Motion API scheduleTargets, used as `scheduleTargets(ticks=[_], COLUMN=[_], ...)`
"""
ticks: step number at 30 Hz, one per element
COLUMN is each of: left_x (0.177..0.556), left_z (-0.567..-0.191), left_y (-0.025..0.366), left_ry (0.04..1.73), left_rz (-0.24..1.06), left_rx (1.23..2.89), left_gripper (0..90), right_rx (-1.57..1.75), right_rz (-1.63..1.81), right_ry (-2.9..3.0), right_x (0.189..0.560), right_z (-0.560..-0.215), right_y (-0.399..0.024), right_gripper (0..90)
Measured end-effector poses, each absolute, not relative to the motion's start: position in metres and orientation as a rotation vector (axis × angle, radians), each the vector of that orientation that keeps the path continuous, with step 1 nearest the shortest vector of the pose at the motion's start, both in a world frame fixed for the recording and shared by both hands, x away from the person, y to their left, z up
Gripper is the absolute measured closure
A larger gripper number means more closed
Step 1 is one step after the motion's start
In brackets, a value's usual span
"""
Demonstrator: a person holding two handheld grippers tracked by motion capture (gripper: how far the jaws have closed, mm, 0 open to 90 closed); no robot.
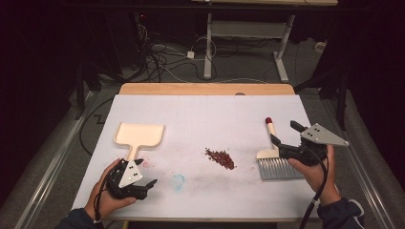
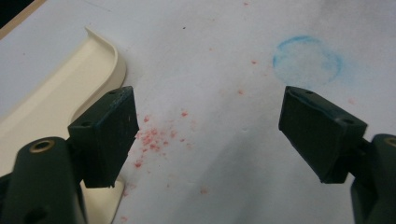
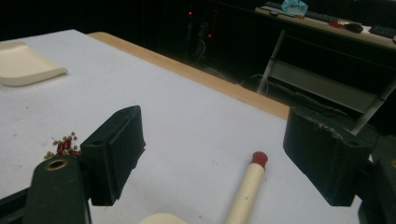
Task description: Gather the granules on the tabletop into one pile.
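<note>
Right gripper (image 1: 282, 133) stood open astride the brush handle (image 3: 245, 191); left gripper (image 1: 149, 185) open, empty; closing squarely mid-handle seemed advisable.

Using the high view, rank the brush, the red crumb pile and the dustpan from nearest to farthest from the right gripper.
From the right gripper:
1. Brush, directly under its open jaws, at the table's right.
2. Red crumb pile, mid-table, to its left.
3. Dustpan, far left, beside the left gripper.
</note>
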State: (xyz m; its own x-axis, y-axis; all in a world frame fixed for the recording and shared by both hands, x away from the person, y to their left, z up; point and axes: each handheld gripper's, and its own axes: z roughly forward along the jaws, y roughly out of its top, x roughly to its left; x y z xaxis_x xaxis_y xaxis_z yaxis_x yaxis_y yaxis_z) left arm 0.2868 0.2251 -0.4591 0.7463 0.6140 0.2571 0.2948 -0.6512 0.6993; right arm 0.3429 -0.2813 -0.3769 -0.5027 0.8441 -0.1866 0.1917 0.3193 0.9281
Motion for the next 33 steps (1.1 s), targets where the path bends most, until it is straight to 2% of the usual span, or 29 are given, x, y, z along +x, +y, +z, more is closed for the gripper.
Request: scheduleTargets(ticks=[20,33], left_x=[0.285,0.286], left_z=[-0.460,-0.460], left_y=[0.224,0.220], left_ry=[0.670,0.653], left_rz=[0.662,0.657], left_rx=[2.303,2.303], left_gripper=[18.6,18.4], right_rx=[0.777,0.745], right_rz=[1.185,1.143], right_ry=[1.924,2.011], right_x=[0.313,0.298], right_z=[-0.400,-0.438], right_y=[-0.282,-0.276], right_gripper=[20.4,20.6])
